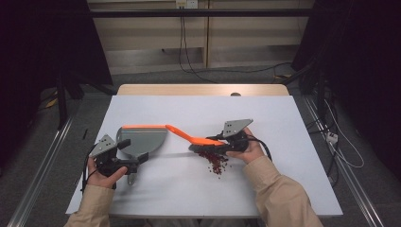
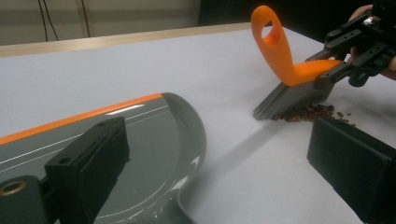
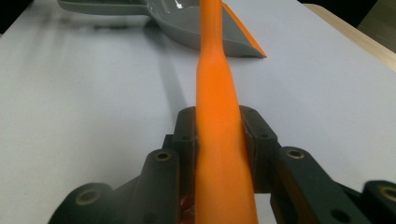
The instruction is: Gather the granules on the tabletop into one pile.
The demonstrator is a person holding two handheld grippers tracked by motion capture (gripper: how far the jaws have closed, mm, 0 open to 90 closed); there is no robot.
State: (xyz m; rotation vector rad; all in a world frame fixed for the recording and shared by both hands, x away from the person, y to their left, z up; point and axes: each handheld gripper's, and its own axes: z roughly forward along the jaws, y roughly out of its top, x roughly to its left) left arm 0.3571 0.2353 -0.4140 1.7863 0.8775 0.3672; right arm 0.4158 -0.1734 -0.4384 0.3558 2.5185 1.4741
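Note:
A grey dustpan (image 1: 142, 137) with an orange front lip lies flat on the white tabletop (image 1: 283, 123), left of centre. My left gripper (image 1: 133, 151) is at its rear end; its jaws stand wide apart on either side of the pan's handle and do not press on it. My right gripper (image 1: 213, 142) is shut on the orange handle of a hand brush (image 1: 198, 140). The brush's grey bristles (image 2: 289, 100) rest on a small pile of red-brown grains (image 1: 216, 163) right of the pan. In the right gripper view the handle (image 3: 224, 140) runs between both pads toward the dustpan (image 3: 187, 18).
The white top lies on a wooden table whose far edge (image 1: 203, 90) shows behind it. Metal rails and cables run along the floor on both sides. Bare white surface lies between the pan's mouth (image 2: 154, 140) and the grains (image 2: 308, 113).

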